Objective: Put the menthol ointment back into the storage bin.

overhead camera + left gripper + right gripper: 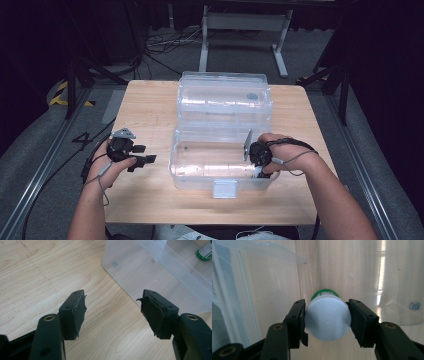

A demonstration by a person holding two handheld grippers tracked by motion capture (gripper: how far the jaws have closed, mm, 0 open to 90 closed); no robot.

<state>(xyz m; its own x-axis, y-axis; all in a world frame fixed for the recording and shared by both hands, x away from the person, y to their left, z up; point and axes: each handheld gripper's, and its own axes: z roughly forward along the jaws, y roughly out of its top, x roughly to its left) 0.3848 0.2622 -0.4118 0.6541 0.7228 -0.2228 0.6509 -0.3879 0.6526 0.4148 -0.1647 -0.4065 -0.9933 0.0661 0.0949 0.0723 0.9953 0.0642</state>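
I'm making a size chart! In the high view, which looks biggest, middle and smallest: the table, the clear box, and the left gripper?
1. Table: biggest, everything sits over it.
2. Clear box: middle, covers much of the table's centre.
3. Left gripper: smallest, though it may be held nearer the camera, which would make it look a bit bigger.

Left gripper jaws apart beside clear box

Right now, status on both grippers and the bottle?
Left gripper open over bare table. Right gripper shut on bottle, inside clear box. Nothing in the way.
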